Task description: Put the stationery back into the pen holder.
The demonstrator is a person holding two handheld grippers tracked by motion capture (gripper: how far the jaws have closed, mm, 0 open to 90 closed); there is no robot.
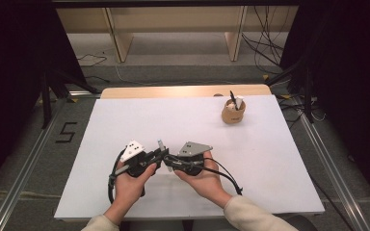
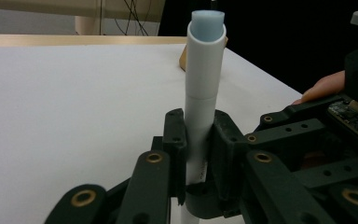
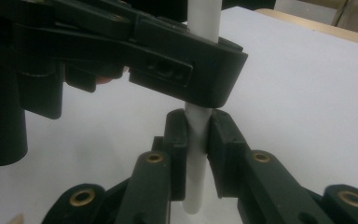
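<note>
I have both grippers, left point(image 2: 193, 154) and right point(image 3: 196, 140), pinching white marker point(image 2: 204, 93); light, stiff, slick barrel; I grip mid-body

Left gripper point(image 1: 160, 155): black plastic body, white three-cornered top plate with dark dots. Right gripper point(image 1: 166, 161): same black build, grey three-cornered plate. Both: linked black jaw arms pinned with brass-coloured rivets point(image 2: 84, 197); flat black pads point(image 3: 175, 135). A green circuit board point(image 2: 349, 116) shows on the right unit. Black cables point(image 1: 229, 175) trail off. Cream long sleeves point(image 1: 250, 214) at the wrists.
</note>
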